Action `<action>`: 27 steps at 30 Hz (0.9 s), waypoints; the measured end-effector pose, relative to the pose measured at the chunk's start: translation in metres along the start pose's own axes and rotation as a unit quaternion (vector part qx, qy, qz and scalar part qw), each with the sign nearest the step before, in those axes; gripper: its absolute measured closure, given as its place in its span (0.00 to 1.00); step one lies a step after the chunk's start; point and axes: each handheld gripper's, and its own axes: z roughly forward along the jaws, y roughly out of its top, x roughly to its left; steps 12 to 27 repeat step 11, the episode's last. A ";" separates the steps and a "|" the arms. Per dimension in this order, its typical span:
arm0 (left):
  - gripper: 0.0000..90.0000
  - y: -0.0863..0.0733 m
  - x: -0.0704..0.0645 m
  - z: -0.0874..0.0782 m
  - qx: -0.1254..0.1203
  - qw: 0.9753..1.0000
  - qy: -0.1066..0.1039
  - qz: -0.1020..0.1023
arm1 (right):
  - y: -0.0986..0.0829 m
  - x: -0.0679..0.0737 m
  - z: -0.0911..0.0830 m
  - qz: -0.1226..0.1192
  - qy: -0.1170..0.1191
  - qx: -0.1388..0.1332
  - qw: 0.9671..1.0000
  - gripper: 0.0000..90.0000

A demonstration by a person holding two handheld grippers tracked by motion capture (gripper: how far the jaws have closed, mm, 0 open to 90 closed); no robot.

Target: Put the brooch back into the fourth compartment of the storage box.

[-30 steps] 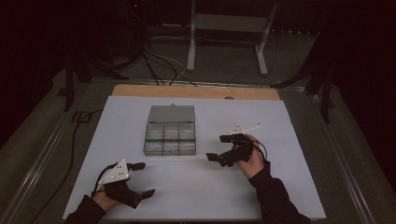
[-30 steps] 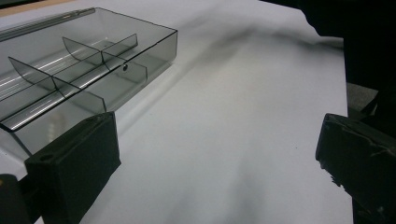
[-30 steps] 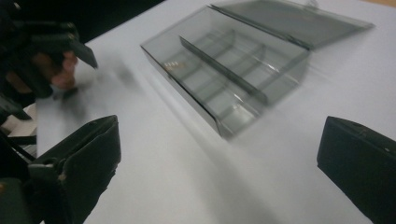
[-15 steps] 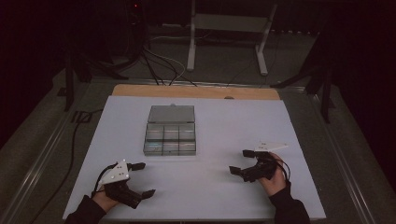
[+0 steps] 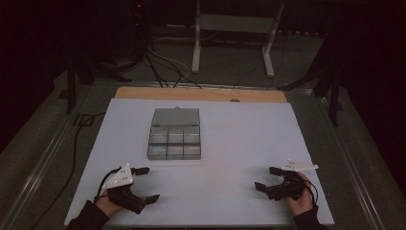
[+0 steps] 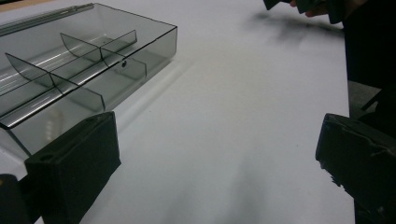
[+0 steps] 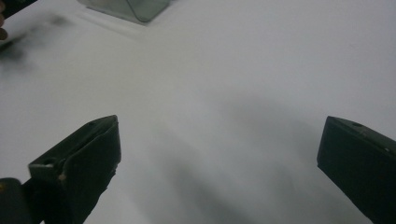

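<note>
Clear smoky-grey plastic compartment box (image 5: pixel 174 133) sits open mid-table on the white table sheet (image 5: pixel 239 139). Left gripper (image 5: pixel 145 184) and right gripper (image 5: pixel 266 178) rest near the front edge, well apart, jaws spread wide, grasping nothing.

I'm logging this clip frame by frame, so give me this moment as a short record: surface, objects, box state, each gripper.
surface: white table top
object: clear divided box, lid open, compartments look empty
box position: centre-left, beyond both grippers
left gripper: open, holding nothing, near front left edge
right gripper: open, holding nothing, near front right edge
contact: neither gripper touches the box
</note>
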 end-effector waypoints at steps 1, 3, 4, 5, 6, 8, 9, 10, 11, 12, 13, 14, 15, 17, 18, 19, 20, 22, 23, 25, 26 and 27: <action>0.01 0.000 0.000 0.000 0.000 1.000 0.000 0.000 | -0.003 -0.001 -0.002 0.002 -0.002 -0.001 1.000 0.00; 0.01 0.000 0.001 0.000 -0.001 1.000 -0.001 -0.003 | -0.007 -0.003 -0.005 0.001 -0.006 -0.002 1.000 0.00; 0.01 0.000 0.000 0.001 0.000 1.000 -0.001 -0.003 | -0.007 -0.003 -0.007 0.003 -0.007 -0.003 1.000 0.00; 0.01 0.000 0.000 0.001 0.001 1.000 -0.001 -0.001 | -0.007 -0.003 -0.008 0.005 -0.007 -0.006 1.000 0.00; 0.01 0.000 0.000 0.001 0.003 1.000 -0.001 -0.001 | -0.007 -0.004 -0.008 0.005 -0.006 -0.008 1.000 0.00; 0.01 0.000 0.000 0.002 0.003 1.000 -0.001 -0.001 | -0.007 -0.004 -0.008 0.003 -0.005 -0.008 1.000 0.00; 0.01 0.000 0.000 0.002 0.003 1.000 -0.001 -0.002 | -0.007 -0.004 -0.008 0.004 -0.005 -0.007 1.000 0.00; 0.01 0.000 0.000 0.002 0.003 1.000 0.000 -0.001 | -0.007 -0.004 -0.008 0.007 -0.003 -0.008 1.000 0.00; 0.01 0.000 0.000 0.002 0.003 1.000 0.000 -0.001 | -0.007 -0.004 -0.008 0.007 -0.003 -0.008 1.000 0.00; 0.01 0.000 0.000 0.002 0.003 1.000 0.000 -0.001 | -0.007 -0.004 -0.008 0.007 -0.003 -0.008 1.000 0.00; 0.01 0.000 0.000 0.002 0.003 1.000 0.000 -0.001 | -0.007 -0.004 -0.008 0.007 -0.003 -0.008 1.000 0.00; 0.01 0.000 0.000 0.002 0.003 1.000 0.000 -0.001 | -0.007 -0.004 -0.008 0.007 -0.003 -0.008 1.000 0.00; 0.01 0.000 0.000 0.002 0.003 1.000 0.000 -0.001 | -0.007 -0.004 -0.008 0.007 -0.003 -0.008 1.000 0.00; 0.01 0.000 0.000 0.002 0.003 1.000 0.000 -0.001 | -0.007 -0.004 -0.008 0.007 -0.003 -0.008 1.000 0.00; 0.01 0.000 0.000 0.002 0.003 1.000 0.000 -0.001 | -0.007 -0.004 -0.008 0.007 -0.003 -0.008 1.000 0.00; 0.01 0.000 0.000 0.002 0.003 1.000 0.000 -0.001 | -0.007 -0.004 -0.008 0.007 -0.003 -0.008 1.000 0.00; 0.01 0.000 0.000 0.002 0.003 1.000 0.000 -0.001 | -0.007 -0.004 -0.008 0.007 -0.003 -0.008 1.000 0.00; 0.01 0.000 0.000 0.002 0.003 1.000 0.000 -0.001 | -0.007 -0.004 -0.008 0.007 -0.003 -0.008 1.000 0.00; 0.01 0.000 0.000 0.002 0.003 1.000 0.000 -0.001 | -0.007 -0.004 -0.008 0.007 -0.003 -0.008 1.000 0.00; 0.01 0.000 0.000 0.002 0.003 1.000 0.000 -0.001 | -0.007 -0.004 -0.008 0.007 -0.003 -0.008 1.000 0.00; 0.01 0.000 0.000 0.002 0.003 1.000 0.000 -0.001 | -0.007 -0.004 -0.008 0.007 -0.003 -0.008 1.000 0.00; 0.01 0.000 0.000 0.002 0.003 1.000 0.000 -0.001 | -0.007 -0.004 -0.008 0.007 -0.003 -0.008 1.000 0.00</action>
